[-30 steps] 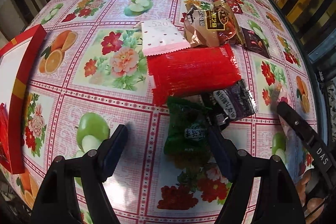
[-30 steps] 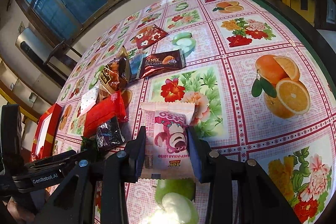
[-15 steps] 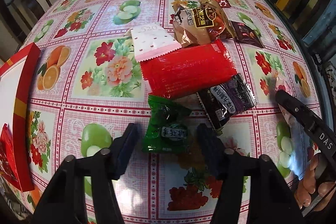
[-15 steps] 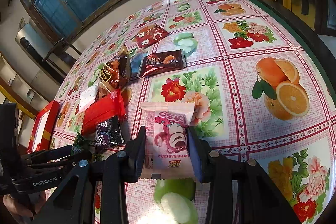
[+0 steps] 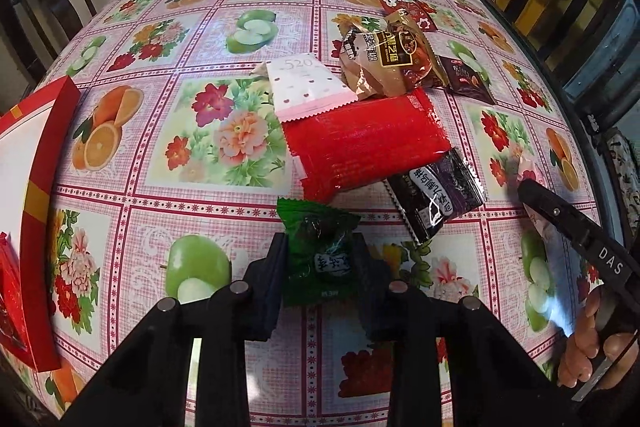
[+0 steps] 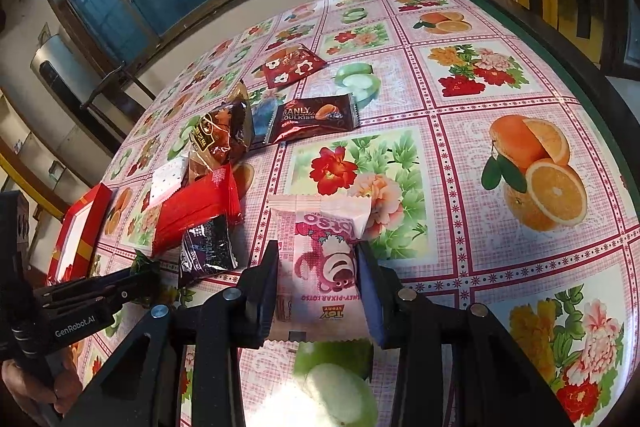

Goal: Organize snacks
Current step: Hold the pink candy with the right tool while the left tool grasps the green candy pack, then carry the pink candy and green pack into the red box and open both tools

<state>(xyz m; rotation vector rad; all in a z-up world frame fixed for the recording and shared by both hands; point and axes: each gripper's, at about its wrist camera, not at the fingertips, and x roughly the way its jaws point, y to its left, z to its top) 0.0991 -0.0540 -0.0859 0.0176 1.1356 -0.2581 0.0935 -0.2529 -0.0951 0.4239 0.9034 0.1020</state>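
My left gripper [image 5: 320, 259] is shut on a green snack packet [image 5: 318, 251], near the table's front edge. Behind it lie a big red packet [image 5: 368, 143], a dark purple packet [image 5: 436, 195], a white-and-pink packet [image 5: 308, 87], a brown bag [image 5: 384, 63] and a small dark sachet [image 5: 466, 81]. My right gripper [image 6: 318, 267] is shut on a pink Lotso packet [image 6: 324, 259]. The right wrist view also shows the red packet [image 6: 196, 207], the purple packet [image 6: 206, 247], the brown bag [image 6: 222, 135], a Soulkiss packet [image 6: 314, 119] and a red flowered packet [image 6: 292, 67].
A red gift box [image 5: 36, 163] stands at the table's left edge; it also shows in the right wrist view [image 6: 78, 227]. The flowered tablecloth [image 5: 200, 27] covers the table. A window and wall lie beyond the far edge.
My left gripper has closed from wide open onto the green packet and lifted back a little. The right gripper still holds the pink packet, almost unmoved.
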